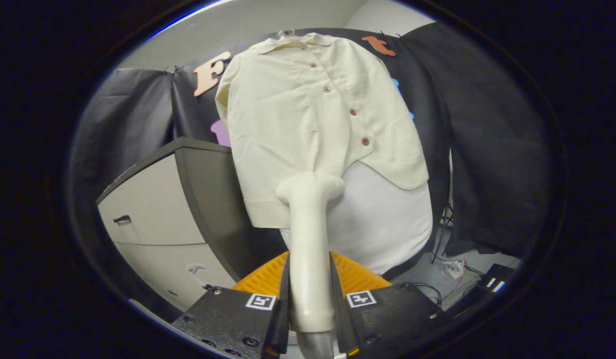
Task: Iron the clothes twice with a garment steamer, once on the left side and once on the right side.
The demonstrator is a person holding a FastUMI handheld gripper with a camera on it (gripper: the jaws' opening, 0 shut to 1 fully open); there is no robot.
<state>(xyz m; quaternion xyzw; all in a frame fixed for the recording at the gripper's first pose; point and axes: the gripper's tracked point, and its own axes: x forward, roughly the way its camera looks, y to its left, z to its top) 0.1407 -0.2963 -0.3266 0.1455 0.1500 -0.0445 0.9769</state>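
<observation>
**Steamer head at the shirt's lower hem, gripper clamped on the handle**

At about nine o'clock from the fingers stands a pale cabinet (pixel 153 219) with a dark top and side edge and a small handle on its drawer front; it sits well to the left of the work and plays no part in it.

Moving right, the cream shirt (pixel 308 119) hangs on a hanger at twelve o'clock, buttoned down its front with reddish buttons, draped over a white ironing form (pixel 387 219) that shows below and to the right of the hem.

The garment steamer (pixel 308 239) runs straight up from between the fingers toward twelve o'clock, its head lying at the shirt's lower edge, near the middle and a little left of the button line. Whether the head touches the cloth cannot be told.

The gripper (pixel 310 304) is closed on the steamer's handle, a finger pressing on each side.

Further right, at about four o'clock, cables (pixel 452 271) and a dark box (pixel 495 281) lie on the floor by the black drape.

Judging by this, a pass starts from the hem. To do it well, the head should stay flat and lightly on the fabric, travel slowly upward in a straight line on one side of the buttons, and keep the handle from twisting in the grip. The other side then needs its own pass.
</observation>
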